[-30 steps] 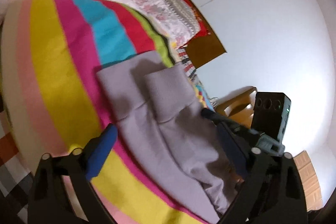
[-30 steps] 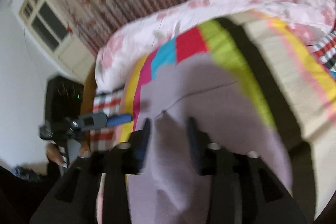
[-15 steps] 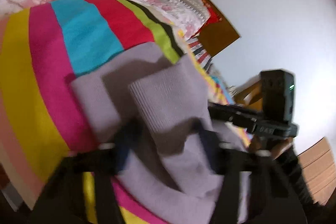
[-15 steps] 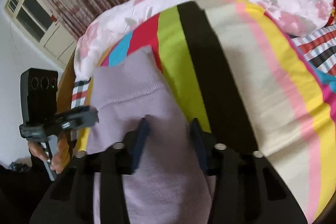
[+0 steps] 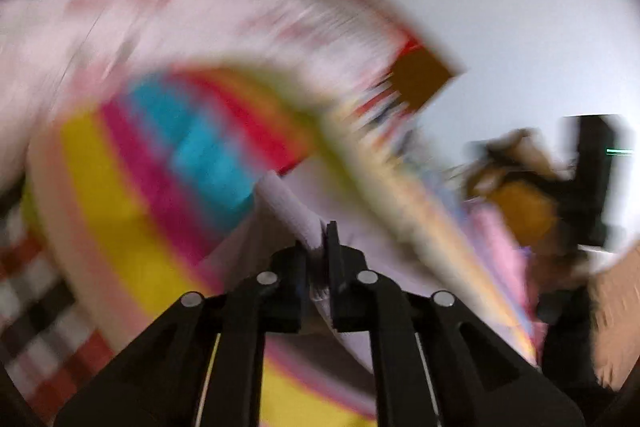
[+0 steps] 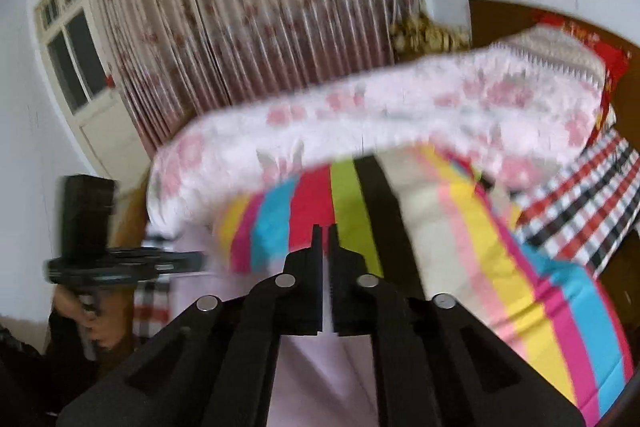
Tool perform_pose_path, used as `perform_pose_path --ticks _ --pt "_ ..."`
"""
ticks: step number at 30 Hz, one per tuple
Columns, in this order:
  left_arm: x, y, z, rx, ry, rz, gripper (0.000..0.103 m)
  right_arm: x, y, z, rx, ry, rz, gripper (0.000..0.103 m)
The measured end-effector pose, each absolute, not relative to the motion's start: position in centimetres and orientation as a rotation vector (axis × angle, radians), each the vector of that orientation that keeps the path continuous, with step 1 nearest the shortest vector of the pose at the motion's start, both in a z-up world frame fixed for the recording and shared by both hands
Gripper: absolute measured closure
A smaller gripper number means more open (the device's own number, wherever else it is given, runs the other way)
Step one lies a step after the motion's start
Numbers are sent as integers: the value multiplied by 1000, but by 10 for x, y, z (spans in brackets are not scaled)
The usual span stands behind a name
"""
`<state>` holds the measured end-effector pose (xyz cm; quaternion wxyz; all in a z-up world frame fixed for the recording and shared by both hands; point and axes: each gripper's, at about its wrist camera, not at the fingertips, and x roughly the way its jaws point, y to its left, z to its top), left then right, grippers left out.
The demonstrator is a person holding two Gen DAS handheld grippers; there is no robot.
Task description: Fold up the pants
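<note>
My left gripper (image 5: 320, 247) has just been closing and now pinches a fold of the lilac pants (image 5: 292, 215); a second ago its jaws stood wide apart over the cloth lying flat. The fabric rises in a ridge straight ahead of the fingertips and spreads away below and to the right of them, over the striped bedspread (image 5: 120, 195). This view is badly smeared, so I cannot read much beyond the colours.

My right gripper (image 6: 325, 239) has likewise just been closing, and pale cloth shows in the thin slit between its jaws: it is clamped on the pants (image 6: 320, 367) too. The fabric hangs beneath and behind the fingertips, filling the space under the gripper. Earlier the pants covered most of what lay ahead of this gripper; now the stripes of the bedspread (image 6: 500, 267) lie bare in front of it, with the floral quilt (image 6: 400, 115) beyond. Off to the left of this gripper I see the left gripper (image 6: 176, 261) with the person's hand (image 6: 92, 323) on its handle, the pants draped between the two.
</note>
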<state>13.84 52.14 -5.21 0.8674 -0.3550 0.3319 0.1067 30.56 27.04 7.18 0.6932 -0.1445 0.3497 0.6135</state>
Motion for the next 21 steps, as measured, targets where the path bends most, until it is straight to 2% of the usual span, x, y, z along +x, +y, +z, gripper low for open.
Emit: perform_pose_path --ticks 1,4,6,7,9,10,15,17,19,21 --pt "136 523 -81 -780 749 234 94 303 271 63 -346 809 1365 91" --pt "106 523 -86 -841 621 204 94 296 259 29 -429 893 1353 88" --pt "72 518 -74 -895 449 159 98 301 251 9 -453 953 1324 51" --pt "56 512 -66 -915 354 99 98 301 249 5 -447 960 1316 21" --pt "41 494 -55 -854 321 71 98 304 246 1 -421 953 1340 21" --pt "41 484 -53 -826 341 75 98 303 249 2 -421 949 1363 26" --pt "29 469 -106 -851 609 164 98 289 276 5 -425 944 1503 38" --pt "23 469 -126 -894 650 161 98 270 296 -3 -509 952 1553 49" --pt "24 463 -132 -901 665 165 98 242 316 -14 -643 947 1597 54" --pt "22 458 -135 -900 672 168 98 215 326 -25 -754 940 1653 55"
